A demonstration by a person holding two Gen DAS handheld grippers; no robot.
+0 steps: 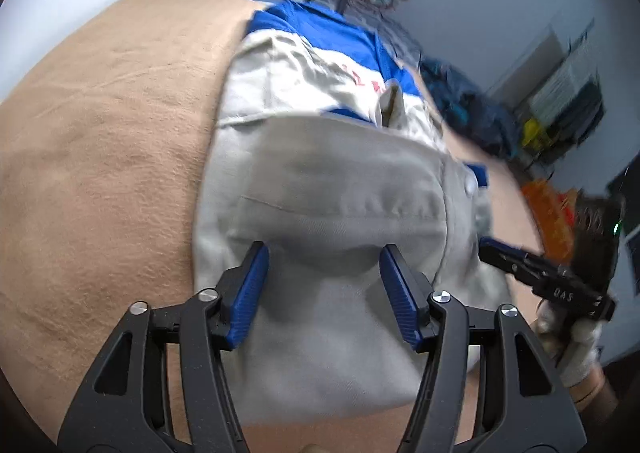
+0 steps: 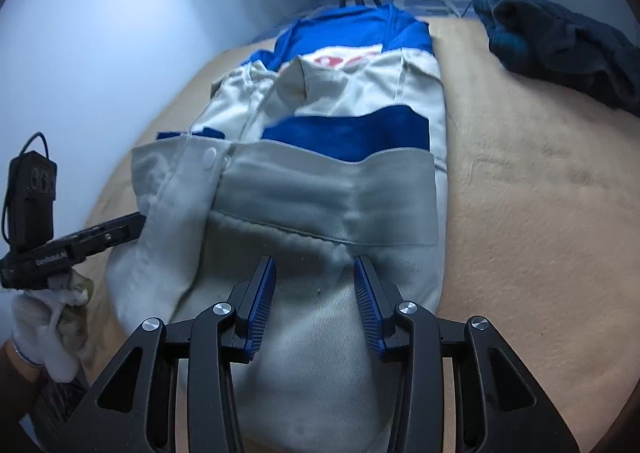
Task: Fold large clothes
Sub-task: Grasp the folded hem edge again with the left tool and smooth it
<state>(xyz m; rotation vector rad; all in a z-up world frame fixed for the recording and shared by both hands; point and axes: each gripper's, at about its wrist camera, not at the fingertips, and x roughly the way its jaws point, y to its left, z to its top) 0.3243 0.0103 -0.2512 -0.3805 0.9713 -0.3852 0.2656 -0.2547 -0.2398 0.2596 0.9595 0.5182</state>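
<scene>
1 jacket (image 2: 320, 189) lies lengthwise, collar end farthest away.

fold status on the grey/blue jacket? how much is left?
Done: the grey and blue jacket lies narrowed into a long strip on the tan blanket, sides apparently folded in. In hand: nothing gripped; left tool and right tool both stand open over its near end. Left: likely the lengthwise fold toward the collar. The dark garment looks unfolded.

left tool (image 1: 324, 293) jaws apart over grey-blue jacket (image 1: 320, 173) | tan blanket (image 1: 100, 153) beneath
</scene>
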